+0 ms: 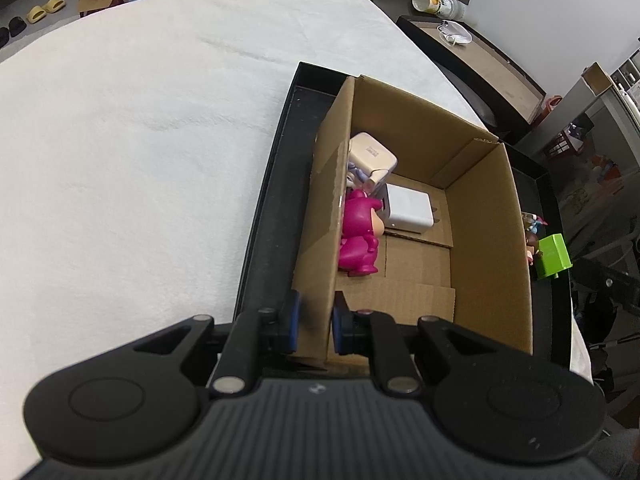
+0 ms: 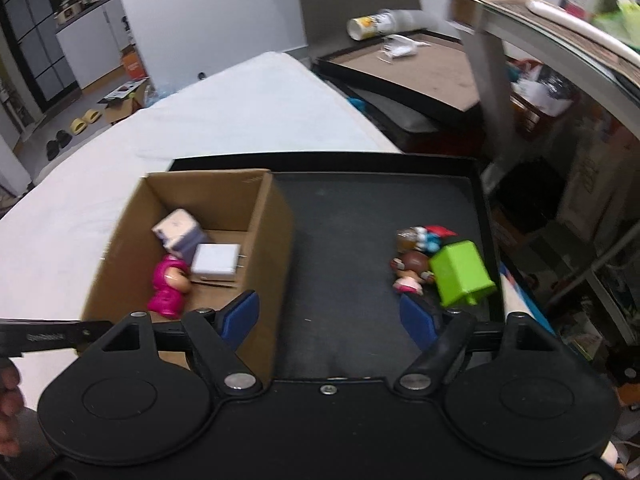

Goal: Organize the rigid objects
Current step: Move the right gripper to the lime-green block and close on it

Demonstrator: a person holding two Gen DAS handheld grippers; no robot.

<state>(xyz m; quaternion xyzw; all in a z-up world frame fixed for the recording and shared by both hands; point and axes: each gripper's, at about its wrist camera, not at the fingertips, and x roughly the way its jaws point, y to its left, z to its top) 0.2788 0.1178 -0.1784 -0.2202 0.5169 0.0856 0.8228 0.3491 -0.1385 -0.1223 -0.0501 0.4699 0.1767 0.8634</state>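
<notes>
- L tool (image 1: 313,322): blue pads clamped on near left wall of cardboard box (image 1: 486,216), one pad outside, one inside.
- R tool (image 2: 330,316): jaws wide apart, nothing held, above black tray (image 2: 344,240) floor, w/ left pad at box's right wall.
- Box sits in tray's left part, tray on white-covered counter (image 1: 140,140).
- In box: pink figure (image 1: 358,236) by left wall, white charger (image 1: 408,208) just beside it, white/purple item (image 1: 370,156) behind.
- Outside box, tray's right side: green block (image 2: 460,272) touching small doll (image 2: 412,272); another small figure (image 2: 424,238) just behind, blurred.
</notes>
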